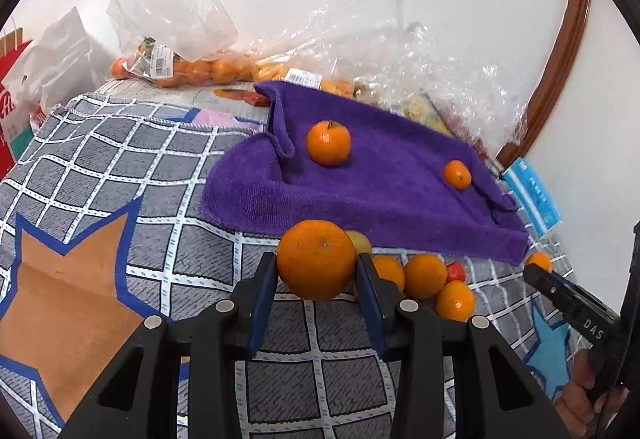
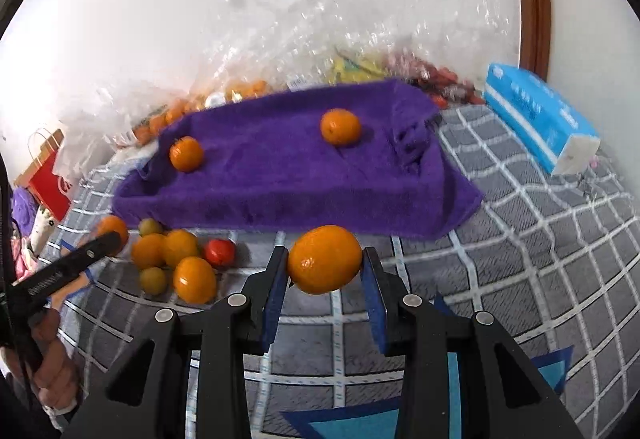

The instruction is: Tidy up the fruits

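Both tongs loaded. Left tongs (image 1: 316, 265) closed narrow on a large round orange (image 1: 316, 259); right tongs (image 2: 325, 263) pinching a smaller oval orange (image 2: 325, 259), both held above the grey checked cloth (image 1: 160, 167). Two small mandarins (image 1: 329, 142) already sit on the rumpled purple towel (image 1: 380, 191); loose fruit pile (image 2: 176, 259) waits below it. We judge rolling the main risk: the towel slopes and folds, and smooth round skins could slip from flat pads.

Open purple towel (image 2: 280, 175) between its two oranges (image 2: 186, 154) (image 2: 340, 127); loose fruit pile (image 2: 176, 259) crowds its near-left edge.
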A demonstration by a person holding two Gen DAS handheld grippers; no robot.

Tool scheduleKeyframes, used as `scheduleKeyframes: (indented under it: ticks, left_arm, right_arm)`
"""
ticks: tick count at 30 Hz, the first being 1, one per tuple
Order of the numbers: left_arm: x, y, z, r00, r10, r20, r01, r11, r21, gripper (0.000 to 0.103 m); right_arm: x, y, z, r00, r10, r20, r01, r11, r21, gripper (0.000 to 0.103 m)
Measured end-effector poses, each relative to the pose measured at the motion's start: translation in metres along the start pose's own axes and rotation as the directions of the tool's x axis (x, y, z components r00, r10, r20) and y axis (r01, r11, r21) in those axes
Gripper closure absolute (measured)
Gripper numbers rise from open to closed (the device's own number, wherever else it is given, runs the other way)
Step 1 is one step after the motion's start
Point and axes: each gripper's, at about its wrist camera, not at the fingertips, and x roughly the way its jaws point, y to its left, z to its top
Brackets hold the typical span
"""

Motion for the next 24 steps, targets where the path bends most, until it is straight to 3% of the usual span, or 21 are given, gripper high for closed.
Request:
scheduleKeyframes:
  ticks: [3, 7, 12, 24]
  left_arm:
    - [-0.010, -0.003, 0.004, 1.000, 0.012, 0.012, -0.012, 1.000, 0.010, 0.065]
    - [-0.025, -0.012, 0.016, 1.000, -0.025, -0.004, 0.025, 1.000, 0.002, 0.065]
    - [-0.036, -0.030, 0.035, 0.999, 0.044, 0.015, -0.044, 0.998, 0.046, 0.065]
    - [-0.011, -0.054, 0.078, 0.998, 0.010, 0.063, -0.013, 0.999, 0.040, 0.065]
  right_arm:
    - [-0.014, 0.007, 0.013, 0.999, 0.003, 0.038, -0.002, 1.000, -0.019, 0.066]
    - [-0.029, 0.012, 0.034, 0.997, 0.023, 0.077, -0.022, 1.000, -0.020, 0.066]
    - [-0.040, 0.016, 0.054, 0.989, 0.043, 0.140, -0.038, 0.999, -0.033, 0.066]
    - [-0.029, 0.006, 0.094, 0.982, 0.023, 0.186, -0.016, 0.999, -0.043, 0.066]
